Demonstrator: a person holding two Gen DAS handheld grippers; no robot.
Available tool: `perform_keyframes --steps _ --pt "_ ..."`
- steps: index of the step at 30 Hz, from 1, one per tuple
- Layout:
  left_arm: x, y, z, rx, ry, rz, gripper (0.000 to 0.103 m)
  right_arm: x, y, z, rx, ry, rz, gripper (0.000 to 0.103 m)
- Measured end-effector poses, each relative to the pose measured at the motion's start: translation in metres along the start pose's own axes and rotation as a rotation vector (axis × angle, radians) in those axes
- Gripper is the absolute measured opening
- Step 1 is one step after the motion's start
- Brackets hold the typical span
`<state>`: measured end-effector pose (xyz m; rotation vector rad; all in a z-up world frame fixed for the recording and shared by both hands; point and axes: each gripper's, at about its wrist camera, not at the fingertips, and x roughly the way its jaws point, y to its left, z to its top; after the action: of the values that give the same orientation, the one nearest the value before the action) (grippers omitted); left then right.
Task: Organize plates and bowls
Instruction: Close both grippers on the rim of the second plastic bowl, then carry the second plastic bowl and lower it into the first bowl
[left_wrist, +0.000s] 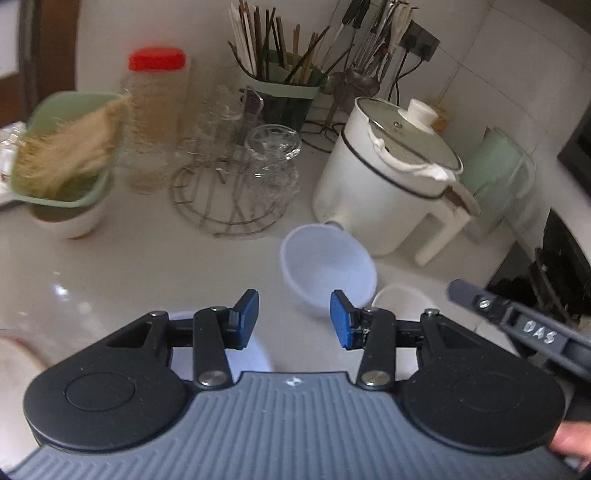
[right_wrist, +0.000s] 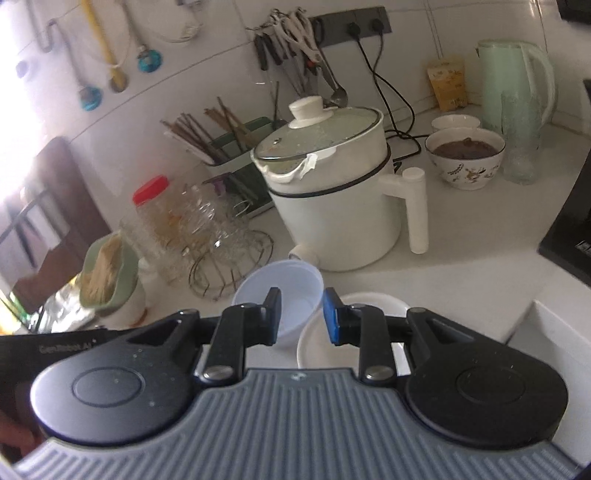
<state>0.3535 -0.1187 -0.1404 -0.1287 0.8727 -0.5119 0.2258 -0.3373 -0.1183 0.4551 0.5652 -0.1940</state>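
Note:
A pale lilac bowl (left_wrist: 327, 264) sits tilted on the white counter in front of a white electric pot (left_wrist: 388, 184); it also shows in the right wrist view (right_wrist: 291, 291). A white bowl (left_wrist: 402, 301) lies right of it, also in the right wrist view (right_wrist: 365, 306). My left gripper (left_wrist: 294, 318) is open and empty, just short of the lilac bowl. Another lilac bowl (left_wrist: 245, 350) lies under its left finger. My right gripper (right_wrist: 301, 316) is open and empty, over the gap between the lilac and white bowls; it shows in the left wrist view (left_wrist: 517, 321).
A wire rack with glasses (left_wrist: 236, 177), a red-lidded jar (left_wrist: 155, 118), a green basket on a white bowl (left_wrist: 62, 155) and a chopstick holder (left_wrist: 280, 88) stand behind. A patterned bowl of dark food (right_wrist: 465, 155) and a green kettle (right_wrist: 513, 77) stand right. A pale plate edge (left_wrist: 14, 373) is left.

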Motion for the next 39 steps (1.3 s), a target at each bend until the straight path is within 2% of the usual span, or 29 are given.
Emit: perform_keyframes --steps 3,6,9,12,14,19,21,23,25,29,30,39 --pt "0.025 -0.008 0.012 0.052 0.010 0.015 0.049 0.020 0.000 0.007 -0.001 -0.005 -0.019 0.029" --pt "0.049 -0.009 0.022 0.041 0.039 0.002 0.049 0.043 0.000 0.013 -0.006 0.020 -0.035 0.029" --pt "0.074 -0.012 0.026 0.090 0.071 0.064 0.049 0.065 0.000 0.017 0.007 0.061 -0.036 0.029" --pt "0.087 -0.007 0.034 0.042 0.081 0.043 0.049 0.086 0.001 0.020 0.003 0.108 -0.020 0.029" --pt "0.096 -0.004 0.037 0.036 0.095 0.047 0.049 0.100 0.001 0.020 -0.011 0.134 -0.040 0.029" --pt "0.114 0.008 0.043 -0.021 0.138 0.028 0.048 0.123 -0.006 0.018 0.039 0.185 -0.056 0.029" --pt "0.121 0.009 0.043 -0.014 0.155 0.049 0.047 0.128 -0.005 0.017 0.032 0.201 -0.055 0.029" --pt "0.123 0.010 0.041 -0.015 0.150 0.054 0.045 0.131 -0.005 0.014 0.029 0.212 -0.068 0.029" --pt "0.126 0.011 0.040 -0.014 0.154 0.052 0.036 0.134 -0.007 0.011 0.040 0.222 -0.061 0.027" --pt "0.128 0.009 0.039 -0.013 0.161 0.037 0.024 0.141 -0.006 0.008 0.033 0.235 -0.060 0.027" --pt "0.129 0.009 0.040 -0.017 0.162 0.032 0.022 0.142 -0.006 0.008 0.035 0.237 -0.052 0.024" --pt "0.121 0.015 0.043 -0.078 0.147 0.002 0.021 0.135 -0.004 0.010 0.044 0.223 -0.022 0.023"
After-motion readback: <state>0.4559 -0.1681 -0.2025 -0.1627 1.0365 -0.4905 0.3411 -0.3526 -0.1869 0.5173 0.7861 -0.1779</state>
